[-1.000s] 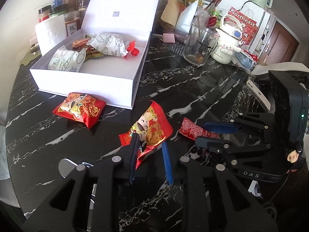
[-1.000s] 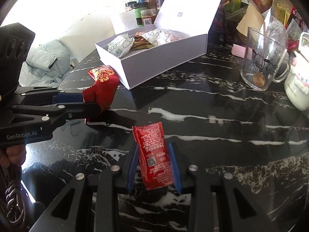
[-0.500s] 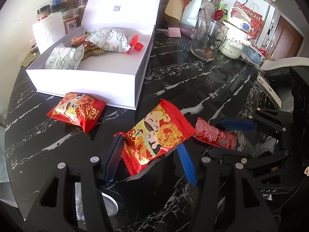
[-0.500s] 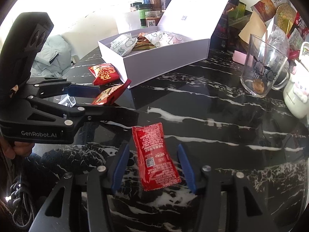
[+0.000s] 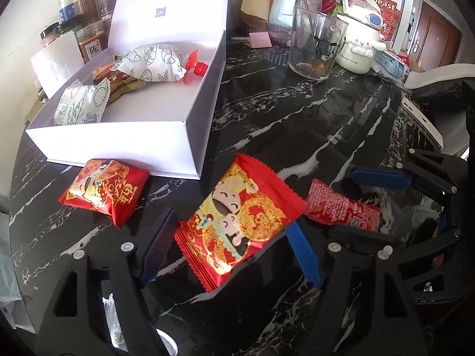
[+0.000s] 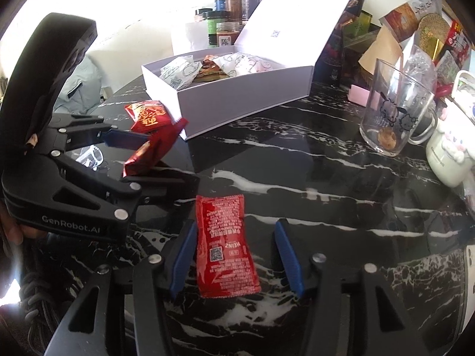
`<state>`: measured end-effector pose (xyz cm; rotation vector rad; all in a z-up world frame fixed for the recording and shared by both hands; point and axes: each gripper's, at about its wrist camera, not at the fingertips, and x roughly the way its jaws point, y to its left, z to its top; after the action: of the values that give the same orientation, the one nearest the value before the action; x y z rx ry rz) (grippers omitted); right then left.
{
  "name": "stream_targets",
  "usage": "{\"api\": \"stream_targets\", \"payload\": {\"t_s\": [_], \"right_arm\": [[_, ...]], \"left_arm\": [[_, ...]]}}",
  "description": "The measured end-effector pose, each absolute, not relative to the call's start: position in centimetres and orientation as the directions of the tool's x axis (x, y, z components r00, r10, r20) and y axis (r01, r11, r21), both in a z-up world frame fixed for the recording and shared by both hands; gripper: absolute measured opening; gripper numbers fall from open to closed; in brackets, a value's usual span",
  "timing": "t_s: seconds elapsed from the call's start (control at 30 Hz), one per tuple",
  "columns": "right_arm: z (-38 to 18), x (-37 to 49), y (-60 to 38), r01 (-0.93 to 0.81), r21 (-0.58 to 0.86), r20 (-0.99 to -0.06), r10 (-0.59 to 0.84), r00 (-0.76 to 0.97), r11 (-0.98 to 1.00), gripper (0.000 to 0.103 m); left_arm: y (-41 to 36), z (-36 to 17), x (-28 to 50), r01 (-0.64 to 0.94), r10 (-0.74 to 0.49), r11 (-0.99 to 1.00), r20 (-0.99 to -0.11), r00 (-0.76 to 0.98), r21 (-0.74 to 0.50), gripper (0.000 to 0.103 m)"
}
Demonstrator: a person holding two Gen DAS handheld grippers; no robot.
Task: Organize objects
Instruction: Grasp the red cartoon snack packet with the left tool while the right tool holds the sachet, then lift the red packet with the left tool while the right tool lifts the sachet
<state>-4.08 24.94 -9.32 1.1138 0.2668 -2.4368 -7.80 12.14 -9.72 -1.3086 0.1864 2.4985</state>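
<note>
Left wrist view: the left gripper (image 5: 231,246) stands wide, its two blue pads on either side of a red snack packet (image 5: 240,225) printed with cartoon figures and gold. The packet lies tilted between the fingers; whether the pads touch it cannot be told. Ahead and to the left, a second red snack packet (image 5: 105,191) rests on the black marble table (image 5: 297,124), touching the front wall of the open white box (image 5: 130,139). Inside the box lie white patterned pouches (image 5: 154,62) and a brown wrapper. To the right, the ketchup sachet (image 5: 341,207) lies flat between the spread fingers of the right gripper (image 5: 365,201). Farther ahead to the right stand a glass mug (image 5: 317,44) and a white character mug (image 5: 360,44).

Right wrist view: the right gripper (image 6: 236,255) is wide apart, the ketchup sachet (image 6: 224,243) flat on the table between its fingers, nearer the left pad and just beside it. To the left, the left gripper (image 6: 142,154) has the tilted red snack packet (image 6: 154,151) between its fingers. Beyond it the second red snack packet (image 6: 148,115) lies against the open white box (image 6: 237,98).
</note>
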Motion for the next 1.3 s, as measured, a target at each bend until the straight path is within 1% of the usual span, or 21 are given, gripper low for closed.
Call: {"api": "stream_targets", "payload": {"t_s": [0.07, 0.1, 0.13, 0.17, 0.2, 0.27, 0.3, 0.33, 0.5, 0.7, 0.73, 0.77, 0.87, 0.97, 1.0, 1.03, 1.23, 1.3], "right_arm": [[-9.3, -4.1, 25.0, 0.47, 0.013, -0.751, -0.319, -0.578, -0.883, 0.039], [-9.2, -4.2, 25.1, 0.468, 0.014, -0.749, -0.319, -0.581, -0.884, 0.035], [-9.2, -4.3, 25.2, 0.462, 0.017, -0.747, -0.319, -0.584, -0.887, 0.03], [-9.2, -4.3, 25.3, 0.46, 0.025, -0.746, -0.322, -0.582, -0.888, 0.03], [-9.2, -4.4, 25.4, 0.457, 0.032, -0.744, -0.327, -0.583, -0.889, 0.03], [-9.2, -4.4, 25.5, 0.454, 0.041, -0.74, -0.333, -0.585, -0.89, 0.029], [-9.2, -4.4, 25.6, 0.453, 0.048, -0.736, -0.338, -0.586, -0.89, 0.029], [-9.2, -4.5, 25.8, 0.454, 0.059, -0.732, -0.348, -0.585, -0.889, 0.029], [-9.2, -4.6, 26.4, 0.448, 0.114, -0.722, -0.383, -0.576, -0.887, 0.026], [-9.2, -5.1, 27.2, 0.424, 0.183, -0.715, -0.416, -0.562, -0.887, 0.023], [-9.2, -5.1, 27.4, 0.419, 0.195, -0.714, -0.421, -0.56, -0.887, 0.022], [-9.2, -5.2, 27.5, 0.414, 0.207, -0.713, -0.427, -0.557, -0.886, 0.022], [-9.2, -5.2, 27.8, 0.399, 0.227, -0.711, -0.431, -0.555, -0.888, 0.021], [-9.1, -5.2, 27.8, 0.392, 0.23, -0.712, -0.428, -0.557, -0.891, 0.019], [-9.1, -5.1, 27.8, 0.392, 0.233, -0.71, -0.431, -0.557, -0.89, 0.018], [-8.9, -5.1, 27.8, 0.391, 0.231, -0.708, -0.43, -0.561, -0.891, 0.001], [-8.7, -5.2, 27.6, 0.385, 0.217, -0.716, -0.414, -0.562, -0.897, 0.0], [-8.7, -5.1, 27.4, 0.396, 0.22, -0.715, -0.423, -0.556, -0.892, 0.002]], "left_arm": [[11.9, -9.8, -7.8, -0.336, 0.226, -0.941, -0.816, -0.532, -0.041, 0.074], [11.9, -9.8, -7.7, -0.338, 0.231, -0.94, -0.813, -0.534, -0.046, 0.074], [11.8, -9.8, -7.7, -0.338, 0.236, -0.94, -0.812, -0.534, -0.05, 0.071], [11.8, -9.8, -7.7, -0.336, 0.234, -0.941, -0.809, -0.54, -0.048, 0.063], [11.8, -9.7, -7.6, -0.333, 0.229, -0.942, -0.806, -0.546, -0.043, 0.058], [11.9, -9.6, -7.6, -0.329, 0.221, -0.944, -0.805, -0.551, -0.034, 0.045], [11.8, -9.6, -7.6, -0.326, 0.219, -0.945, -0.804, -0.553, -0.033, 0.042], [11.8, -9.6, -7.6, -0.324, 0.219, -0.945, -0.803, -0.554, -0.035, 0.037], [11.5, -9.4, -7.7, -0.315, 0.246, -0.946, -0.803, -0.543, -0.077, 0.034], [10.9, -9.3, -7.6, -0.279, 0.269, -0.951, -0.807, -0.526, -0.135, 0.027], [10.8, -9.3, -7.6, -0.274, 0.276, -0.95, -0.808, -0.521, -0.149, 0.023], [10.6, -9.3, -7.6, -0.268, 0.287, -0.949, -0.807, -0.516, -0.165, 0.021], [10.3, -9.2, -7.6, -0.257, 0.322, -0.941, -0.806, -0.497, -0.218, 0.02], [10.2, -9.1, -7.6, -0.247, 0.321, -0.943, -0.808, -0.494, -0.223, 0.02], [10.2, -9.1, -7.5, -0.247, 0.318, -0.944, -0.809, -0.495, -0.22, 0.02], [10.2, -9.0, -7.5, -0.248, 0.318, -0.944, -0.808, -0.496, -0.22, 0.02], [10.1, -8.7, -7.3, -0.249, 0.319, -0.943, -0.808, -0.496, -0.22, 0.02], [9.9, -8.8, -7.3, -0.243, 0.314, -0.945, -0.81, -0.496, -0.218, 0.02]]}}
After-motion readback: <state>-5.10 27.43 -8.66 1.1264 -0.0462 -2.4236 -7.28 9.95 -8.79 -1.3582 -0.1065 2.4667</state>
